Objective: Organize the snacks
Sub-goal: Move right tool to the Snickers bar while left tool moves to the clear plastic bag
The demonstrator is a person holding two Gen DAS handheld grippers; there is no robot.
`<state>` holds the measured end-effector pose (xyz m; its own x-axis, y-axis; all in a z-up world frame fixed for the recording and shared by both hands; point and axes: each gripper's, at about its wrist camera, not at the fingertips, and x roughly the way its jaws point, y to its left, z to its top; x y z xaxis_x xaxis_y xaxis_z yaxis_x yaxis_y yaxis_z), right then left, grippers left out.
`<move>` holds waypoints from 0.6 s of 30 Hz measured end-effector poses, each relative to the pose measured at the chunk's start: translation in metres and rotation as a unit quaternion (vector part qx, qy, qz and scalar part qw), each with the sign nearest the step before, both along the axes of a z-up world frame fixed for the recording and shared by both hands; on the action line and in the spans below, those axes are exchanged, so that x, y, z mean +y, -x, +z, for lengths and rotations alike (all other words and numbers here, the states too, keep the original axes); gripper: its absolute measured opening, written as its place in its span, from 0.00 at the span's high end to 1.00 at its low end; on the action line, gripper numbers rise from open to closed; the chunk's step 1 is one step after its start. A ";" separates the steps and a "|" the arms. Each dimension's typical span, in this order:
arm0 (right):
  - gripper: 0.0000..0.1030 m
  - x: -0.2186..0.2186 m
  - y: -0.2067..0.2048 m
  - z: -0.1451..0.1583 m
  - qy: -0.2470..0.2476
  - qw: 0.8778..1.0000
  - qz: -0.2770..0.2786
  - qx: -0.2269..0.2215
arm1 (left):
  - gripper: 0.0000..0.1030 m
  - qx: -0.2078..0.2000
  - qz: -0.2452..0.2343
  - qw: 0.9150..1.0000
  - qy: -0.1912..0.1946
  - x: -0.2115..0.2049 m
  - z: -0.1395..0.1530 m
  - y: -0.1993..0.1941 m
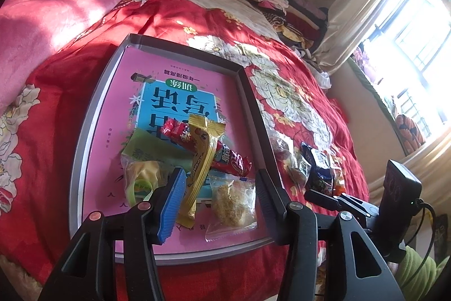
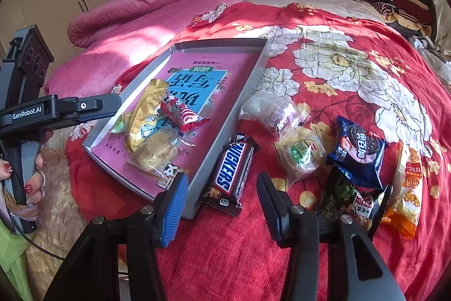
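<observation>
Left gripper [image 1: 220, 191] is released, jaws apart over the tray [image 1: 84, 137], gold wrapper [image 1: 201, 160] between them but not pinched. Right gripper [image 2: 222, 193] is loose too, hanging above the Snickers [image 2: 229, 171] beside the tray on the bedspread [image 2: 352, 69].

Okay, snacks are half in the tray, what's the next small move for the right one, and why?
Probably lower the right hand-held gripper onto the Snickers bar and close. The bar lies on the red bedspread just outside the tray, between open, empty jaws, while other snacks already sit inside.
</observation>
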<state>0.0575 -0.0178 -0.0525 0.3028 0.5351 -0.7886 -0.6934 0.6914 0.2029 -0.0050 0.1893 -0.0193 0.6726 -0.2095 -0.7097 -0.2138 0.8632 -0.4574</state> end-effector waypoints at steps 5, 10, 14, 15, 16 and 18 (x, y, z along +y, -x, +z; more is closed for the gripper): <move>0.51 0.003 -0.002 -0.013 0.025 1.000 -0.004 0.015 | 0.48 0.001 -0.004 1.000 0.004 -0.002 -0.001 -0.001; 0.51 0.010 -0.005 -0.021 0.043 0.999 -0.010 0.010 | 0.48 0.003 -0.011 1.000 0.006 -0.007 -0.001 -0.003; 0.51 0.015 -0.014 -0.027 0.049 0.998 -0.024 0.018 | 0.48 0.006 -0.026 1.000 0.002 -0.019 0.002 -0.016; 0.51 0.016 -0.016 -0.028 0.051 0.998 -0.028 0.019 | 0.48 0.008 -0.030 1.000 -0.004 -0.024 0.003 -0.021; 0.51 0.018 -0.017 -0.029 0.053 0.998 -0.029 0.018 | 0.48 0.011 -0.035 0.999 -0.013 -0.029 0.005 -0.027; 0.52 0.021 -0.019 -0.031 0.060 0.998 -0.030 0.011 | 0.48 0.013 -0.048 0.998 -0.031 -0.040 0.009 -0.038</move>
